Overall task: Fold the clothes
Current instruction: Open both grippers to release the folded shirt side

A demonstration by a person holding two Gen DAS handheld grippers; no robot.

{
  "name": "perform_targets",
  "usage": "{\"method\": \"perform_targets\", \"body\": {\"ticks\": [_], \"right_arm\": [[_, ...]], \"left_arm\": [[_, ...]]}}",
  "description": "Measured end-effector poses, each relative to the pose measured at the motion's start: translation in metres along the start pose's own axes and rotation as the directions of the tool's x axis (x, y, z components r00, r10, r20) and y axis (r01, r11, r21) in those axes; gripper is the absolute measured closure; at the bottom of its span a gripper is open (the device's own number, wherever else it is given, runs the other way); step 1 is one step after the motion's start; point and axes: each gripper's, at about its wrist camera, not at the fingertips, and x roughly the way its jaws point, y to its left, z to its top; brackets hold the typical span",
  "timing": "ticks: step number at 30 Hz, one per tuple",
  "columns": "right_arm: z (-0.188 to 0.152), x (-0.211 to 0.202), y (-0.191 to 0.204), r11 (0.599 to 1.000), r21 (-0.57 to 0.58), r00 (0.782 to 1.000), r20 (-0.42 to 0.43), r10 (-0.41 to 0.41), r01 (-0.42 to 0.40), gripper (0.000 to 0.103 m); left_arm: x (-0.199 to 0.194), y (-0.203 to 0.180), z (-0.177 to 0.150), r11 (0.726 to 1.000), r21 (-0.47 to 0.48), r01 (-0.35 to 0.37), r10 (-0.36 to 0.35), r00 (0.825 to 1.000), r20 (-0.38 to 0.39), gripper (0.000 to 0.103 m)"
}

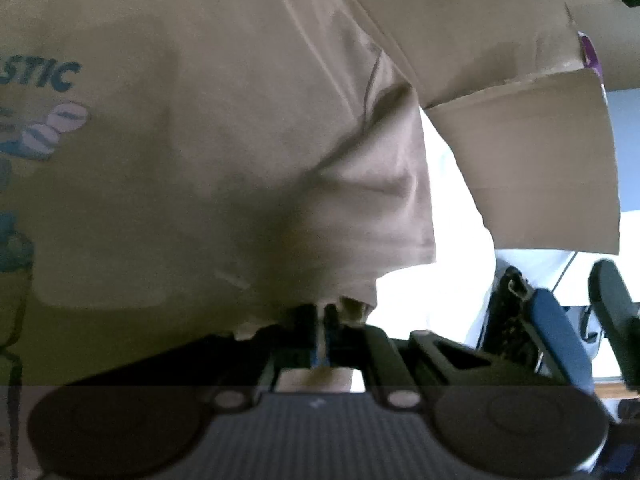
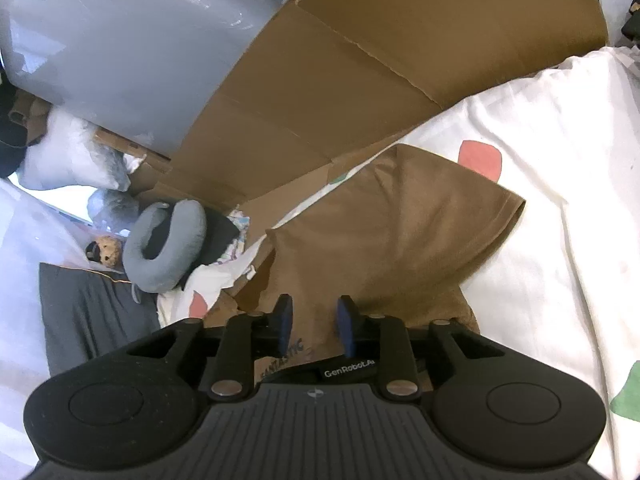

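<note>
A brown T-shirt (image 1: 240,140) with blue printed lettering fills the left wrist view, lifted and draped in front of the camera. My left gripper (image 1: 323,320) is shut on the shirt's lower edge, with cloth pinched between the fingers. In the right wrist view the same brown T-shirt (image 2: 400,232) lies on a white bedsheet (image 2: 540,220), one sleeve spread to the right. My right gripper (image 2: 314,324) is open just above the shirt near its printed part, with nothing between its blue pads (image 2: 285,320).
A large cardboard sheet (image 2: 360,72) leans behind the bed; it also shows in the left wrist view (image 1: 520,80). A grey neck pillow (image 2: 160,248), a dark cushion (image 2: 92,312), white bags and a grey roll (image 2: 120,40) lie at the left. Blue and black chairs (image 1: 560,328) stand at the right.
</note>
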Motion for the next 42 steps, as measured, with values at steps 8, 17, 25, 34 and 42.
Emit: {"method": "perform_targets", "body": {"ticks": [8,17,25,34,42], "right_arm": [[-0.005,-0.016,-0.028,0.997,0.024,0.995,0.058,-0.078,0.077,0.077],[-0.023,-0.008,-0.062,0.974,0.019,0.974,0.033,-0.226,0.225,0.077],[-0.032,0.004,-0.06,0.95,-0.084,0.953,0.018,-0.302,0.302,0.077],[-0.038,0.024,-0.053,0.912,-0.203,0.931,-0.004,-0.365,0.357,0.066],[-0.044,0.037,-0.052,0.884,-0.279,0.92,-0.004,-0.391,0.374,0.065]], "left_arm": [[-0.022,-0.01,0.004,0.993,0.088,-0.083,0.083,0.996,-0.005,0.079],[-0.064,-0.022,0.007,0.963,0.249,-0.108,0.121,0.992,-0.035,0.069],[-0.078,-0.038,0.038,0.907,0.39,-0.16,0.16,0.987,0.033,0.049],[-0.059,-0.048,0.0,0.725,0.665,-0.181,0.203,0.978,0.044,0.037],[-0.036,-0.05,-0.021,0.57,0.769,-0.289,0.315,0.941,0.12,0.037]]}}
